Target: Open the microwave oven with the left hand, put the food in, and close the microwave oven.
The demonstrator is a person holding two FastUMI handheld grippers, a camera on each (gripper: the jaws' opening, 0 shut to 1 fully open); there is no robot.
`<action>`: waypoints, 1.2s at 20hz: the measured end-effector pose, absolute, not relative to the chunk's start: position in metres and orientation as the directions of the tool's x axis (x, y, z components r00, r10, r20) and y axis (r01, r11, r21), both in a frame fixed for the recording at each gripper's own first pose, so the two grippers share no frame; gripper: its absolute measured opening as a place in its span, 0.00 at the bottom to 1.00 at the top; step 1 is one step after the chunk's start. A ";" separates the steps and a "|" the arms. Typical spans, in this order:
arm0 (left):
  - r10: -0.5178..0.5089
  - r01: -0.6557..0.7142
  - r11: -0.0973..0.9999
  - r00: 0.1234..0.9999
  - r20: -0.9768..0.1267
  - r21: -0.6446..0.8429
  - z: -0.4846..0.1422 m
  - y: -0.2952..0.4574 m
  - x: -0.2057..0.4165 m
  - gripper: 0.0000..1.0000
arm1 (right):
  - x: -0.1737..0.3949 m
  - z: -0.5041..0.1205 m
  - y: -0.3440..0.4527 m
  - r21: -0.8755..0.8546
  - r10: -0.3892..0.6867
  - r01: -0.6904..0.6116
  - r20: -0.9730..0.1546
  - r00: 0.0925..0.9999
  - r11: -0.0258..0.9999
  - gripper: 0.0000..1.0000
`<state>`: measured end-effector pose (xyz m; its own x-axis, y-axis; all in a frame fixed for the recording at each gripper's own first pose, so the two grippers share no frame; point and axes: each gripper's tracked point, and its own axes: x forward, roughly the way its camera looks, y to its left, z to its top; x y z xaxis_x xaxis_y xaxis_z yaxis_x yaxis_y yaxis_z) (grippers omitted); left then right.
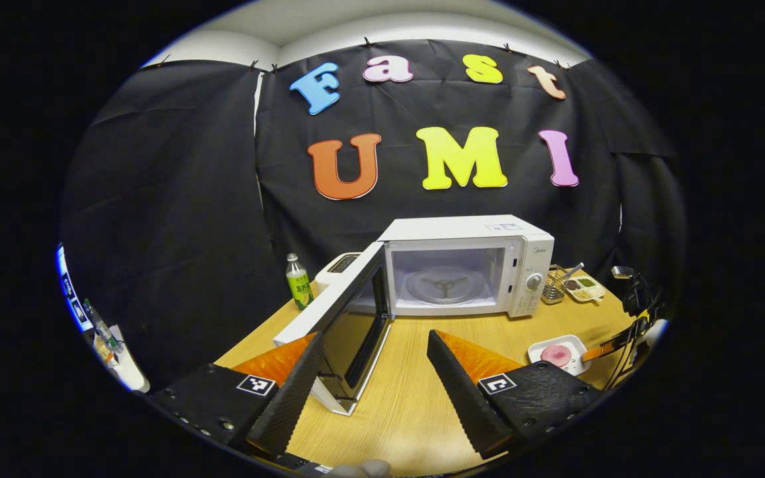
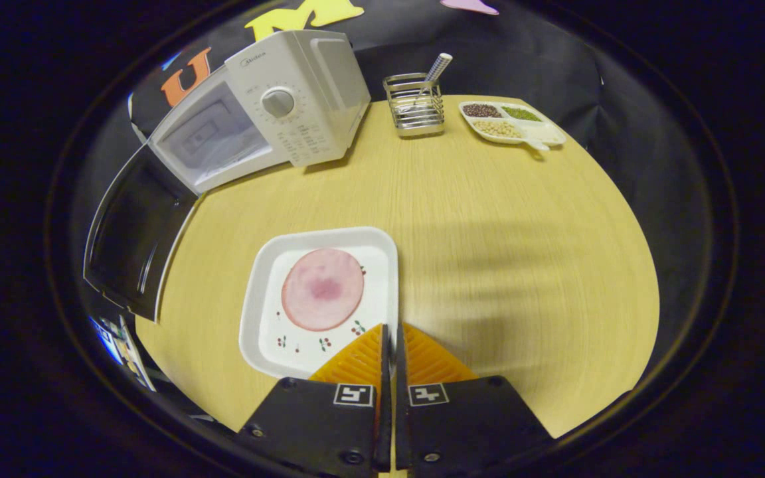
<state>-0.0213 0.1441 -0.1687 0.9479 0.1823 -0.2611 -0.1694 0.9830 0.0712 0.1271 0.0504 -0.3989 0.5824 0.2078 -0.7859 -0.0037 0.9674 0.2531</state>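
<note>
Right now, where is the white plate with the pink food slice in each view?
Left gripper view: the plate is low on the right, on the table beside the right finger.
Right gripper view: the plate is at lower centre, its edge at the fingertips.
Shared landmark: the microwave oven.

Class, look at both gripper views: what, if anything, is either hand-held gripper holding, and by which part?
The right hand-held gripper is shut on the white plate, at its near right rim. The left is open, holding nothing.
</note>
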 end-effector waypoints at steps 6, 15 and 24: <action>0.101 -0.088 0.994 0.964 -0.247 0.065 -0.167 0.148 -0.005 0.95 | 0.127 -0.379 0.061 0.357 0.251 0.051 -0.744 0.619 0.933 0.04; 0.004 0.011 0.998 0.967 -0.256 0.060 -0.164 0.143 0.012 0.95 | 0.135 -0.360 0.085 0.374 0.230 0.097 -0.734 0.639 0.922 0.04; -0.018 0.032 0.998 0.967 -0.254 0.051 -0.170 0.141 0.014 0.95 | 0.124 -0.389 0.071 0.233 0.150 0.076 -0.809 0.569 0.970 0.12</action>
<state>0.0140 0.1411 -0.1698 0.9670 -0.0184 -0.2542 0.0325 0.9982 0.0512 0.1237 0.0709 -0.3888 0.5686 0.1498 -0.8089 0.0758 0.9696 0.2328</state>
